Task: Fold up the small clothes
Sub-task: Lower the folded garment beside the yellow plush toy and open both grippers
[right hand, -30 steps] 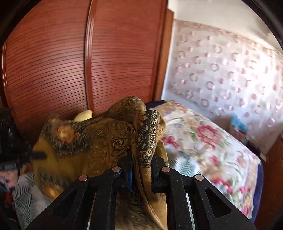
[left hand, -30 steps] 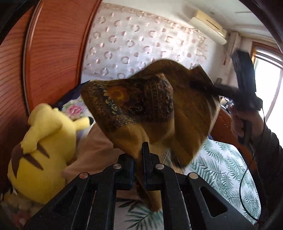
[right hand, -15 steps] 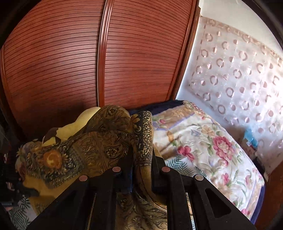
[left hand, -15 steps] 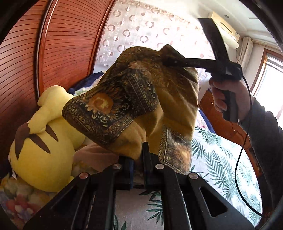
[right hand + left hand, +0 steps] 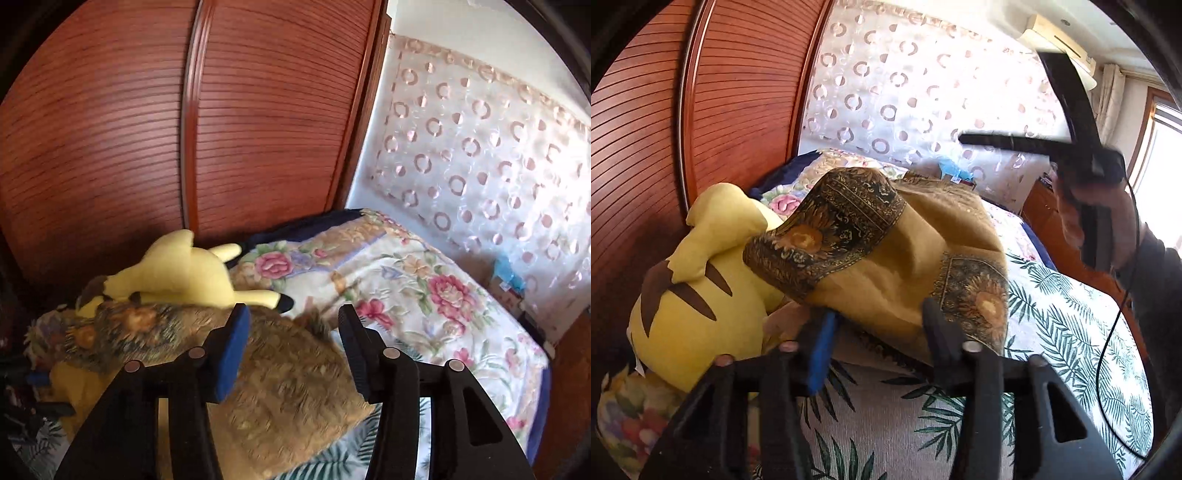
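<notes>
A mustard-yellow cloth with dark patterned borders [image 5: 905, 258] lies bunched on the bed, just beyond my left gripper [image 5: 877, 325], whose jaws stand wide apart and hold nothing. In the right wrist view the same cloth [image 5: 288, 384] lies blurred below my right gripper [image 5: 291, 332], which is open and empty. The right gripper's body [image 5: 1082, 147] shows raised at the upper right of the left wrist view, in a hand.
A yellow plush toy [image 5: 698, 288] lies left of the cloth, against the red-brown slatted wardrobe [image 5: 147, 129]. The bed has a leaf-print sheet [image 5: 1063, 332] and a floral quilt [image 5: 406, 280]. A curtain with circles [image 5: 923, 92] hangs behind.
Both grippers have opened and let go of the cloth. It has dropped from the air onto the bed. The right gripper has lifted away from it.
</notes>
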Tool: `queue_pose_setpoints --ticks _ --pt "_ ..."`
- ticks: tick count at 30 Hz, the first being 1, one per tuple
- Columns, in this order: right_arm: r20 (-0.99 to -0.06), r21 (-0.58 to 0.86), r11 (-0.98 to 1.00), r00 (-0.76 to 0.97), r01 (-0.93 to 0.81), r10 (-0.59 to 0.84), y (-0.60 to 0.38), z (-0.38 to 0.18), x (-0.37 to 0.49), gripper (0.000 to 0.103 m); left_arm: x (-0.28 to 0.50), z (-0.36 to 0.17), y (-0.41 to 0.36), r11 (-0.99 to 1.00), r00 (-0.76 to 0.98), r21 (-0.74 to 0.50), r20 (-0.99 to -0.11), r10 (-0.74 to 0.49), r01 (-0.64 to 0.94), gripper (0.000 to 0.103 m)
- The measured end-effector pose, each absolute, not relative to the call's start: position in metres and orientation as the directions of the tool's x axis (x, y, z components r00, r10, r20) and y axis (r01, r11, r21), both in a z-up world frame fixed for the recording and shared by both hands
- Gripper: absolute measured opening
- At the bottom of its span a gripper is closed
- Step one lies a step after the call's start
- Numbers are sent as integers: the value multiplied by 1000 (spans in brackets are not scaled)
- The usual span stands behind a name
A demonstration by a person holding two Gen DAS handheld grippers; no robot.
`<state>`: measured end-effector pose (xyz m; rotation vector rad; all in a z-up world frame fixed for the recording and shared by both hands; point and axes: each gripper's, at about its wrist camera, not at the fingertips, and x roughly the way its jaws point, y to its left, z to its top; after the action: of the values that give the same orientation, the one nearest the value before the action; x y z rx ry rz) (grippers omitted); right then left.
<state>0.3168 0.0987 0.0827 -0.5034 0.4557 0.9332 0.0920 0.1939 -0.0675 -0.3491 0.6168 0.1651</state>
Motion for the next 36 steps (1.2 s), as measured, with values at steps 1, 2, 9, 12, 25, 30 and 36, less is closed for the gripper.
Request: queue_pose_setpoints --ticks 1,2,9,12,25,30,36 --pt "-582 -197 493 506 -847 637 94 77 313 53 92 -66 193 934 805 -258 -591 51 -248 62" --pt "-594 -185 491 495 -852 635 90 69 310 53 92 -64 191 939 807 -245 -588 56 -244 74" --pt "-657 -95 479 416 -873 628 87 20 302 53 86 -39 196 945 836 -180 -531 139 -271 81" --pt "-673 -78 496 413 -865 613 92 4 311 55 97 -31 202 948 836 -149 -524 166 -282 81" --pt "-645 -42 588 471 -808 602 65 -1 286 63 170 -39 232 955 794 -49 -569 215 -294 81" --pt "-636 -17 619 486 -785 600 37 5 262 63 188 -62 246 934 716 51 -628 305 -354 81" --pt "-622 4 643 501 -766 601 9 13 232 63 194 -86 268 927 652 39 -700 292 -373 81"
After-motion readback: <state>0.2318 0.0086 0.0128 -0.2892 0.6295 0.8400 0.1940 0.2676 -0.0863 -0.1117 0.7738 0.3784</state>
